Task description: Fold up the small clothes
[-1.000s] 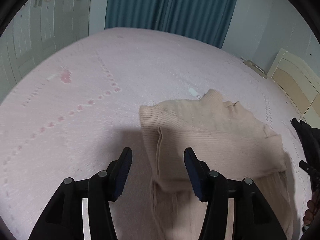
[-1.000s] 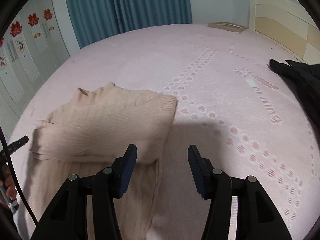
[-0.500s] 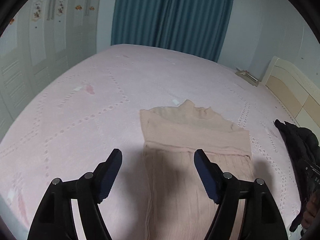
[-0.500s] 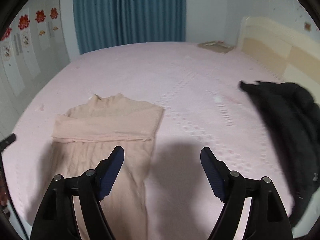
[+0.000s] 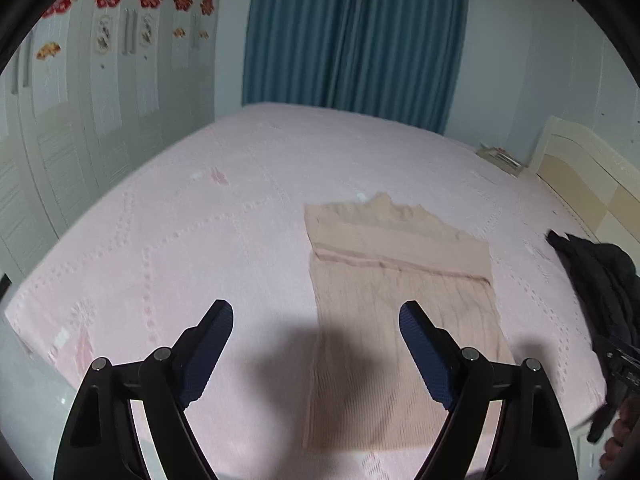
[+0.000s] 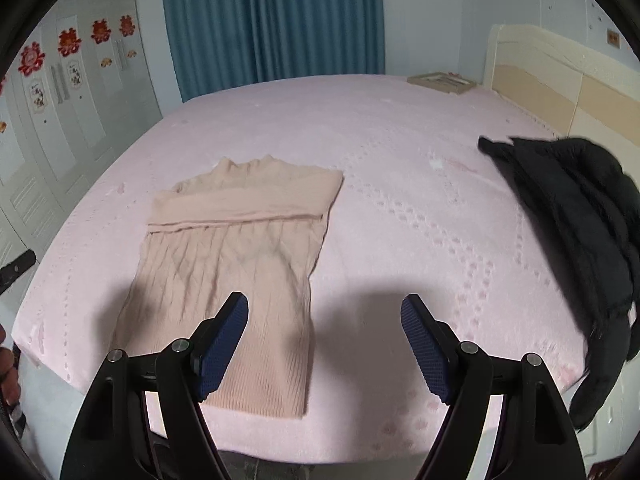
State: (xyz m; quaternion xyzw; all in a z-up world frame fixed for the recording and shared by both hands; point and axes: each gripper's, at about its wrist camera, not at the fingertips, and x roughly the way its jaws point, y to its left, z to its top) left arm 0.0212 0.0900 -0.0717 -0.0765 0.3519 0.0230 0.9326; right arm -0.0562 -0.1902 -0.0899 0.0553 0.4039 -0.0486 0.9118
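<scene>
While both grippers hang above the near edge of the bed (image 6: 400, 152), the beige knit sweater (image 6: 240, 248) lies flat on the pink bedspread, left of centre in the right wrist view and right of centre in the left wrist view (image 5: 400, 300).

Sweater: ribbed or cable-patterned body, plain high collar at the far end. Sleeves folded across the chest, forming a smooth band just below the collar. Outline now a narrow rectangle. Motion blur softens the knit texture.

Orientation: long axis runs from the near edge of the bed toward the teal curtain (image 6: 272, 20). Collar points away, hem points toward the cameras and lies close to the bed edge.

Left gripper (image 5: 316, 318): jaws spread wide and opening, nothing between them, clear of the fabric.

Right gripper (image 6: 324, 312): jaws spread wide, nothing grasped; the sweater's right edge shows behind its left finger.

Black jacket (image 6: 580, 232) heaped at the right side of the bed, well apart from the sweater. Headboard (image 6: 560, 80) beyond it.
</scene>
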